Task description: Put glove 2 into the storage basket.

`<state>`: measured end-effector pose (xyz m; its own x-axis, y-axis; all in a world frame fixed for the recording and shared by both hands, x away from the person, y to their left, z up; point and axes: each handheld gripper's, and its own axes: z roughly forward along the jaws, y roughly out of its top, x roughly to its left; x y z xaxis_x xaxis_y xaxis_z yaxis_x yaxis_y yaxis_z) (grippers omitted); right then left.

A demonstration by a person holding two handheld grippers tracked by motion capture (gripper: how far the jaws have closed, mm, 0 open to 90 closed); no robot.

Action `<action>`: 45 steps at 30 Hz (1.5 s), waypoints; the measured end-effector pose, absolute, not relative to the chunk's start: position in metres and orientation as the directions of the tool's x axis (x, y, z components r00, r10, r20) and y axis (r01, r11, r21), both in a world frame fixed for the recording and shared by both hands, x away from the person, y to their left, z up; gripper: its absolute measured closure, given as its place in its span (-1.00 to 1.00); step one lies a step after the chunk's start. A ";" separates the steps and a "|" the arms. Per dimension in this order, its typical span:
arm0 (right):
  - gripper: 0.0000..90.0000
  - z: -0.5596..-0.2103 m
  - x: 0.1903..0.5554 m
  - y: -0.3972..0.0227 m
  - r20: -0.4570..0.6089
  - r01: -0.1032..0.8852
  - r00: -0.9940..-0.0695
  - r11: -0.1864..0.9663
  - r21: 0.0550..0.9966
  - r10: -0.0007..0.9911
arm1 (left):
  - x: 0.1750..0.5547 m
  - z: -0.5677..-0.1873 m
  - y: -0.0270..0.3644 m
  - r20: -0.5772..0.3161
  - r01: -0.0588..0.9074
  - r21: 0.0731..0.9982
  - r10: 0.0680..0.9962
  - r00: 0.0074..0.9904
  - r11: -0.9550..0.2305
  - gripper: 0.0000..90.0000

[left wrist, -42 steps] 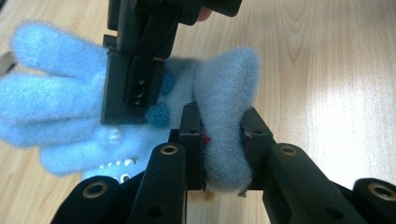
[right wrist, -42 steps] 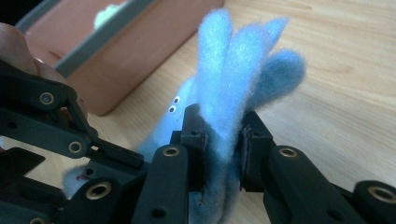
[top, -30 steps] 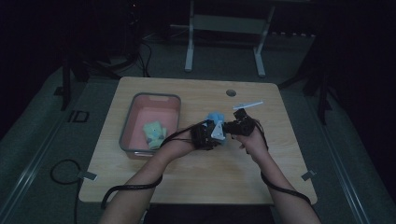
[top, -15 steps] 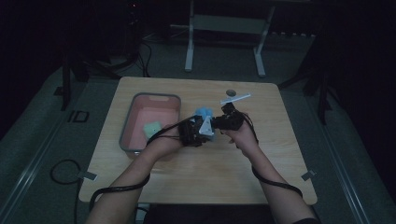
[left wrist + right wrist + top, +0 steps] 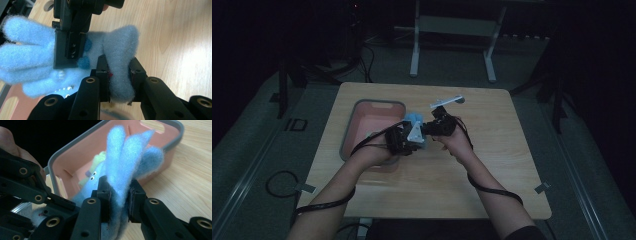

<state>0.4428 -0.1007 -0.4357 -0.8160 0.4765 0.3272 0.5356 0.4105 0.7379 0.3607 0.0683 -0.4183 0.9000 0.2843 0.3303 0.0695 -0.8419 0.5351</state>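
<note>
You hold a fuzzy blue glove [image 5: 37, 62] in both grippers, just beside the pink bin [image 5: 362, 120].

Your left gripper [image 5: 119, 75] is clenched on its cuff and your right gripper [image 5: 119, 195] on its finger end, so you look to be carrying it to the bin, where a green plush item [image 5: 98, 160] already lies. Next, I judge, bring it over the rim and let go with both. The wooden table [image 5: 492, 150] around the bin is bare; the room beyond is dark, with a metal stand [image 5: 452, 30] behind.
</note>
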 end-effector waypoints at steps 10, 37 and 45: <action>0.68 -0.438 0.444 -0.068 0.334 0.522 -0.834 0.433 0.735 0.440 | 0.355 -0.419 0.097 0.329 0.102 0.524 0.312 0.891 -0.845 0.68; 0.68 -0.442 0.448 0.004 0.375 0.513 -0.854 0.466 0.721 0.360 | 0.350 -0.415 0.160 0.296 0.179 0.491 0.357 0.886 -0.853 0.68; 0.68 -0.448 0.450 0.012 0.390 0.524 -0.848 0.464 0.715 0.358 | 0.352 -0.420 0.166 0.282 0.189 0.483 0.356 0.891 -0.855 0.68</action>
